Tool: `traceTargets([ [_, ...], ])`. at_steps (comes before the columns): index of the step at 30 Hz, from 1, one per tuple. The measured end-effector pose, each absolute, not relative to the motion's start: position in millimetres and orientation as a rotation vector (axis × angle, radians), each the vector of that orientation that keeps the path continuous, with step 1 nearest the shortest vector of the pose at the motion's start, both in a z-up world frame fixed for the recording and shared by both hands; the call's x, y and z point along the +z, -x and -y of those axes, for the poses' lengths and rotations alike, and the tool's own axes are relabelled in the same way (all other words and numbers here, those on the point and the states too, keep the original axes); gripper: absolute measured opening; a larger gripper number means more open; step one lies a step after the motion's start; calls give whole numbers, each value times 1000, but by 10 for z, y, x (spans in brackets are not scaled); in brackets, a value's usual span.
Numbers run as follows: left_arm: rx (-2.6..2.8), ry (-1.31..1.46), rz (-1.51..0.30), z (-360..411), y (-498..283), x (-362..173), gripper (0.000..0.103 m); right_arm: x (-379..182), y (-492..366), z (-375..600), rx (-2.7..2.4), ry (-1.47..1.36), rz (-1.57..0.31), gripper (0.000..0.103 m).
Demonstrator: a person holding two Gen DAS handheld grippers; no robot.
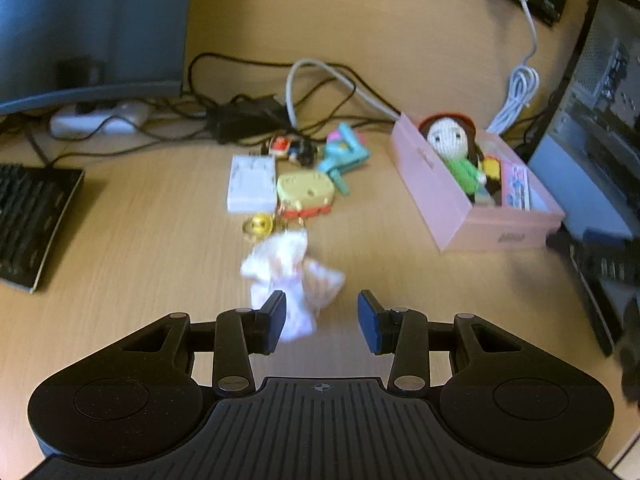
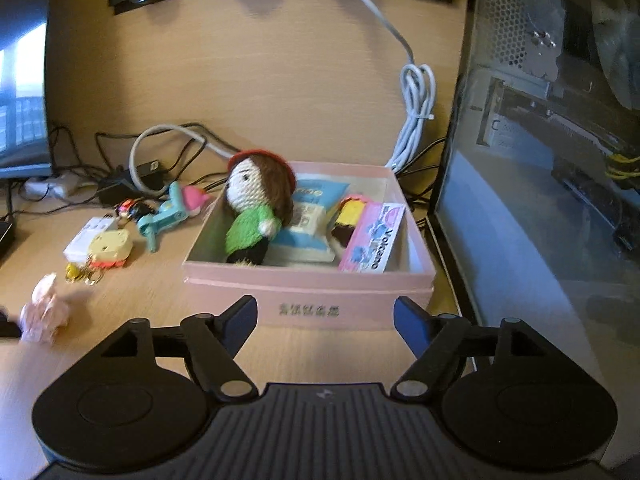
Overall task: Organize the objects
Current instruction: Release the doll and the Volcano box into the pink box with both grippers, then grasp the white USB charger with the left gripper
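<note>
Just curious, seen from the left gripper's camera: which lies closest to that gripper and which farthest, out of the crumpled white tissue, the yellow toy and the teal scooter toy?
1. Crumpled white tissue, right at the left gripper, by its left finger.
2. Yellow toy, farther up the desk.
3. Teal scooter toy, behind it, near the cables.

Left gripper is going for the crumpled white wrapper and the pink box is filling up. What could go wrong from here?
1. The crumpled white wrapper sits off-centre by one finger of the open left gripper; closing may nudge it aside.
2. The gold keyring lies just beyond it and could get dragged.
3. The pink cardboard box is crowded: the knitted doll leans over its rim, so another drop might tip it out.
</note>
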State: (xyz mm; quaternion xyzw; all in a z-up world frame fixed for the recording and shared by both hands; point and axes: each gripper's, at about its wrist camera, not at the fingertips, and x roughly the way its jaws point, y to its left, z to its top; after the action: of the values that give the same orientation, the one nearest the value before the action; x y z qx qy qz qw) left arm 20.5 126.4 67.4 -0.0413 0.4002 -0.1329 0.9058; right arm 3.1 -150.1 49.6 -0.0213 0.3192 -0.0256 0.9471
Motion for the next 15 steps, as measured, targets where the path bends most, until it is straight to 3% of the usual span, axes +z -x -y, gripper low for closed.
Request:
traceTargets([
  [6, -229, 181, -785, -1336, -930, 864, 43, 482, 95, 1371, -13, 44, -653, 81],
  [15, -109, -14, -900, -1134, -1997, 356, 44, 333, 344, 1258, -14, 94, -692, 83],
])
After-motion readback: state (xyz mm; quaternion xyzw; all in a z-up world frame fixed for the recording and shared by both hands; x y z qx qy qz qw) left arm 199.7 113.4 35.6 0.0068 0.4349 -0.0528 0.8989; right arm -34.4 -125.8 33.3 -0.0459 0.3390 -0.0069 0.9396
